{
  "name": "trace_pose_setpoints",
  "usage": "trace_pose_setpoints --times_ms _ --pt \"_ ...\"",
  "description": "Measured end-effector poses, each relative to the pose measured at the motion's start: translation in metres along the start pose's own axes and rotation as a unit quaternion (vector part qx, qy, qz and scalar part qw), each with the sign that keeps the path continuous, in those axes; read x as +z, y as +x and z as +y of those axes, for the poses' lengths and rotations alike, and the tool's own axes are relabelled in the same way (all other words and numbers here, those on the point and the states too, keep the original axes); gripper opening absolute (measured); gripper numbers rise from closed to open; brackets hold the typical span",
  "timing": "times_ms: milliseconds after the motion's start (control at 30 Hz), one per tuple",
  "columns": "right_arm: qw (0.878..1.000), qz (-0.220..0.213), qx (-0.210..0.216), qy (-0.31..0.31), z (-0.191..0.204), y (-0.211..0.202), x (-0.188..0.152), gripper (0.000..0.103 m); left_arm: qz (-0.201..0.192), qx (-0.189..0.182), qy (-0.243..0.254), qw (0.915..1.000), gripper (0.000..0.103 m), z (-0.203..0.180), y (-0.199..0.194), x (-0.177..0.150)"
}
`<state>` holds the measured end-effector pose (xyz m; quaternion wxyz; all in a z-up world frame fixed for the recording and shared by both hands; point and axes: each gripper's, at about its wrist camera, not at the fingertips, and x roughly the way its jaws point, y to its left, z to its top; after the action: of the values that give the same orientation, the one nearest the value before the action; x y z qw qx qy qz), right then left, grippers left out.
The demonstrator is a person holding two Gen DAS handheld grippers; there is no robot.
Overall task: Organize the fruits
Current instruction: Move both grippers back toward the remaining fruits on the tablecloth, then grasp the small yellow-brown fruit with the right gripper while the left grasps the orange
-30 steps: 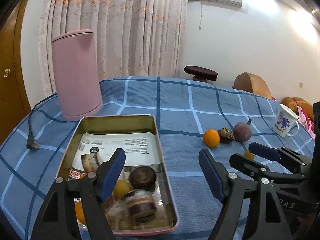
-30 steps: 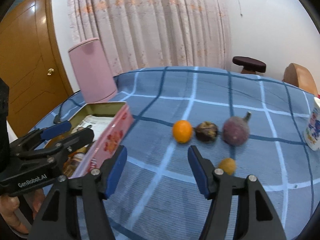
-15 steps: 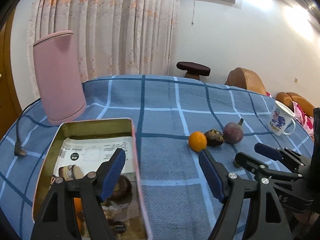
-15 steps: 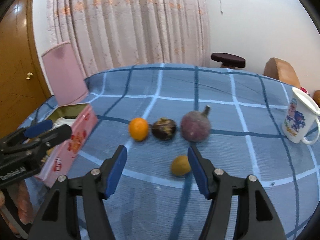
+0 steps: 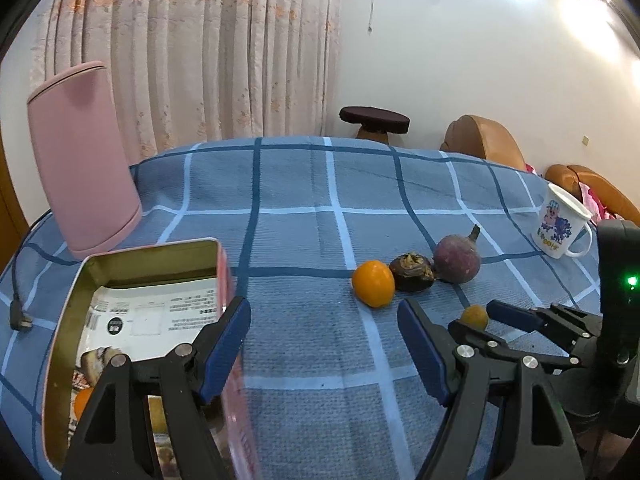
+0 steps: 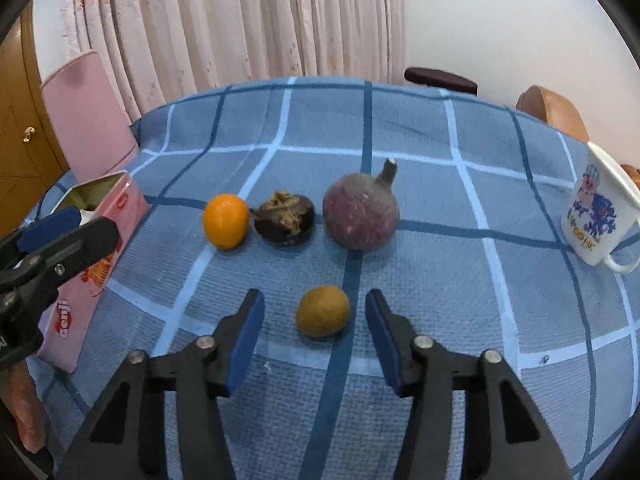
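On the blue checked tablecloth lie an orange (image 6: 225,221), a dark shrivelled fruit (image 6: 285,218), a purple round fruit with a stem (image 6: 361,210) and a small yellow-brown fruit (image 6: 322,311). My right gripper (image 6: 315,322) is open, its fingers on either side of the small yellow-brown fruit, not touching it. My left gripper (image 5: 323,346) is open and empty above the right rim of the pink tin (image 5: 229,276), which holds several fruits and paper. The orange (image 5: 373,283) and the small fruit (image 5: 474,317) also show in the left wrist view.
A pink cylindrical container (image 5: 82,156) stands at the back left with a black cable (image 5: 19,312) beside it. A white printed mug (image 6: 597,216) stands at the right. Chairs and a stool are beyond the table's far edge.
My right gripper has moved right and forward until its fingers flank the small yellow-brown fruit. My left gripper has shifted right, off the tin's middle to its right rim.
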<state>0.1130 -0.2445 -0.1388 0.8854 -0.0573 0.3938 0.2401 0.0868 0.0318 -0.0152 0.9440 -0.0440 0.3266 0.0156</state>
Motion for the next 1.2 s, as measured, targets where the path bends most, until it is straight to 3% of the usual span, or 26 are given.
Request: trace_pose_setpoints --times_ms 200,633,700,767,1200 --pt "1.0 0.003 0.013 0.011 -0.005 0.002 0.002 0.031 0.016 -0.01 0.006 0.9998 0.077 -0.009 0.015 0.006" --pt "0.998 -0.002 0.037 0.053 -0.032 0.001 0.004 0.031 0.061 -0.023 0.034 0.9973 0.077 -0.035 0.059 0.015" --pt "0.998 -0.004 0.04 0.057 -0.035 0.0 0.004 0.031 0.061 -0.019 0.042 0.9971 0.072 -0.039 0.063 0.018" --pt "0.997 -0.005 0.041 0.058 -0.035 0.0 0.004 0.03 0.072 -0.02 0.044 0.9963 0.06 -0.041 0.069 0.019" --pt "0.998 -0.003 0.044 0.049 -0.031 0.001 0.004 0.03 0.093 -0.018 0.027 0.9952 0.048 -0.034 0.092 0.017"
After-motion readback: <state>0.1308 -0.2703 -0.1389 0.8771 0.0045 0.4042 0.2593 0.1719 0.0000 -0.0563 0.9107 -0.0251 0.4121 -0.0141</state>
